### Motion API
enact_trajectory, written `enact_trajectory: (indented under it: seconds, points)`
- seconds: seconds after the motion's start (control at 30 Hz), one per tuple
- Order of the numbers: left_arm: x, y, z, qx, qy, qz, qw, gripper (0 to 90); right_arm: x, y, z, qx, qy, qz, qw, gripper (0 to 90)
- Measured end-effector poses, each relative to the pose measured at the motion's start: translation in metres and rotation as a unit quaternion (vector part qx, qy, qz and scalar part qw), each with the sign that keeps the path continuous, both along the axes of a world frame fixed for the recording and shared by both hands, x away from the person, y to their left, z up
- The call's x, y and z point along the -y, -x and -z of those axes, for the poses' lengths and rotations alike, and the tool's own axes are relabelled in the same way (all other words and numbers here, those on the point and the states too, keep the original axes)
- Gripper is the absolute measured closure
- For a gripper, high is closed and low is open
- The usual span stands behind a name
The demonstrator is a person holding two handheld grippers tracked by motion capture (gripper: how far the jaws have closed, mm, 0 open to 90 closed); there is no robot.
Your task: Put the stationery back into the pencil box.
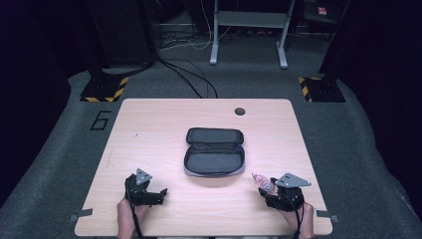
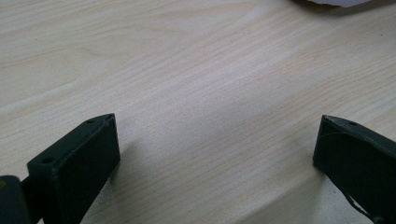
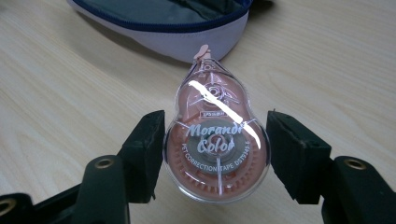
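R gripper (image 3: 215,154) clamps pink correction tape (image 3: 215,140) – L gripper (image 2: 215,154) agape

You see glossy clear pink plastic on the correction tape (image 3: 216,144), matt black plastic jaws gripping it, smooth pale wood-grain on the table (image 1: 149,134), and soft grey cloth lining the pencil case (image 1: 214,159)

In the right gripper view the pencil case (image 3: 187,28) is cut off by the top edge, and small print on the correction tape (image 3: 217,144) is partly lost under glare. In the left gripper view a pale object (image 2: 345,2) at upper right is cropped beyond telling
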State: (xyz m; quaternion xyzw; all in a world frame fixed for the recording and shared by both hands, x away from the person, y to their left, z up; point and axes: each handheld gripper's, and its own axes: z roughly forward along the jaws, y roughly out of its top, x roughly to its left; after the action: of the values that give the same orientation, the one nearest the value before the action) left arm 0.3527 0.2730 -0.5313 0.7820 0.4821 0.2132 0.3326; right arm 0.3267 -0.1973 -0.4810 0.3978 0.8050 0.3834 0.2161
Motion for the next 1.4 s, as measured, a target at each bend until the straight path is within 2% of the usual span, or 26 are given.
enact_trajectory:
  seconds: [0.47,0.6,0.9,1.23,1.3,1.4]
  points:
    - [0.000,0.000,0.000,0.000,0.000,0.000,1.0000,0.4,-0.013,-0.016,-0.016,0.012,0.005,-0.018,0.9998,39.0]
    - [0.000,0.000,0.000,0.000,0.000,0.000,1.0000,0.4,-0.017,-0.021,-0.018,0.007,0.003,-0.022,0.9997,39.0]
    - [0.000,0.000,0.000,0.000,0.000,0.000,1.0000,0.4,-0.027,-0.032,-0.021,0.011,0.009,-0.034,0.9993,39.0]
    - [0.000,0.000,0.000,0.000,0.000,0.000,1.0000,0.4,-0.038,-0.046,-0.024,0.009,0.006,-0.042,0.9991,39.0]
    - [0.000,0.000,0.000,0.000,0.000,0.000,1.0000,0.4,-0.041,-0.050,-0.024,0.014,0.003,-0.044,0.9989,39.0]
    - [0.000,0.000,0.000,0.000,0.000,0.000,1.0000,0.4,-0.045,-0.054,-0.023,0.006,0.005,-0.048,0.9988,39.0]
